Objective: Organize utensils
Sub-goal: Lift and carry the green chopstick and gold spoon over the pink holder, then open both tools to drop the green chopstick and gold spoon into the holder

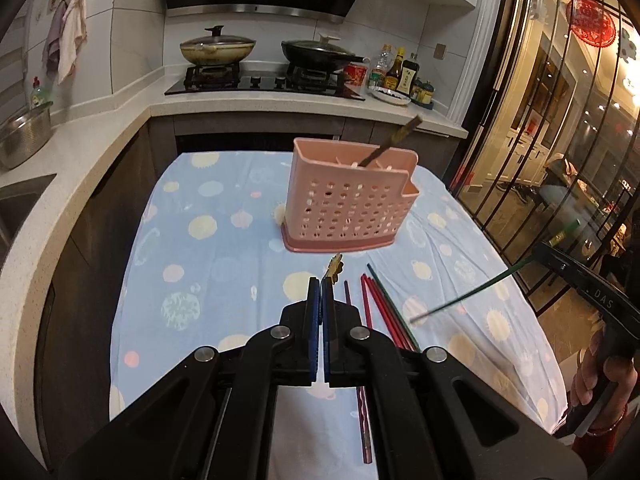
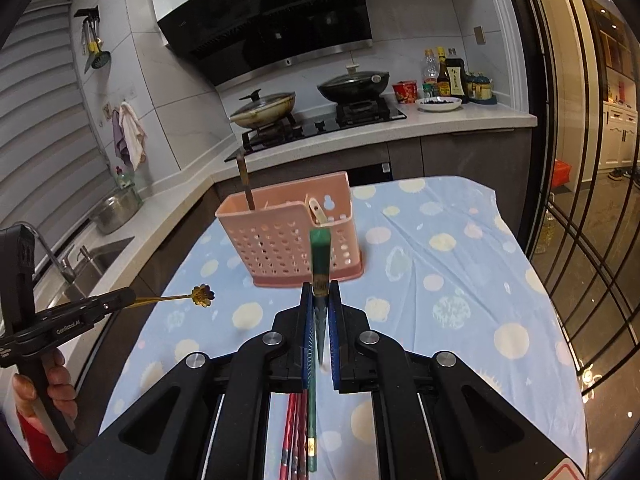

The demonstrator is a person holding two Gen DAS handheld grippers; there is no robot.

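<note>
A pink perforated utensil holder [image 1: 348,204] [image 2: 288,236] stands on the blue dotted tablecloth [image 1: 208,264]. A brown chopstick [image 1: 390,142] [image 2: 245,184] leans out of it, and a cream spoon [image 2: 318,211] lies in its side compartment. My left gripper [image 1: 321,282] is shut on a small gold flower-headed spoon [image 1: 335,269] [image 2: 202,295], held above the cloth in front of the holder. My right gripper [image 2: 320,286] is shut on a green chopstick [image 2: 320,252] [image 1: 460,298], pointing toward the holder. Red and green chopsticks [image 1: 378,308] lie on the cloth right of the left gripper.
Behind the table runs a counter with a gas hob, two lidded pans [image 1: 218,46] [image 1: 320,52], sauce bottles [image 1: 402,70] and a plate. A steel bowl [image 1: 22,136] and sink [image 2: 92,264] sit on the left counter. A glass partition [image 1: 560,140] stands right.
</note>
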